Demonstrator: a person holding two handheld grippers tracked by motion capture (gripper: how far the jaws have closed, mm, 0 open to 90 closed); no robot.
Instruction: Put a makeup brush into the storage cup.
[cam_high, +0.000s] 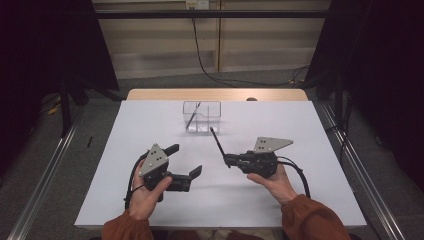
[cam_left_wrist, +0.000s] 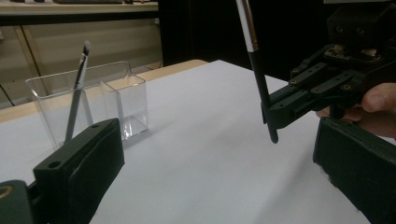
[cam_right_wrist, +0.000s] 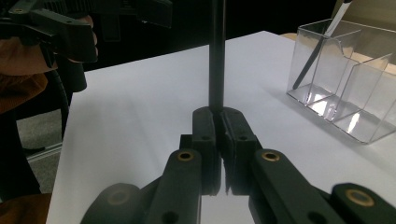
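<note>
My right gripper (cam_high: 226, 160) (cam_right_wrist: 223, 119) is shut on the lower end of a slim black pen (cam_high: 216, 141) (cam_right_wrist: 217, 56) that stands up and leans away toward the organizer. In the left gripper view the pen (cam_left_wrist: 259, 79) has a silver band, and its tip hangs just above the white table below the right gripper (cam_left_wrist: 272, 114). My left gripper (cam_high: 183, 160) (cam_left_wrist: 217, 177) is held open a little to the left of the pen, with nothing between its jaws. A clear organizer (cam_high: 214, 106) (cam_left_wrist: 133, 88) (cam_right_wrist: 369, 70) stands at the back with a second grey pen (cam_high: 192, 117) (cam_left_wrist: 76, 95) (cam_right_wrist: 322, 44) leaning in one compartment.
The white table top (cam_high: 150, 120) ends in a wooden strip (cam_high: 150, 94) at the far edge. Metal rails (cam_high: 350, 150) run along both sides. The left gripper (cam_right_wrist: 70, 28) and an orange sleeve (cam_right_wrist: 18, 84) are at the top left of the right gripper view.
</note>
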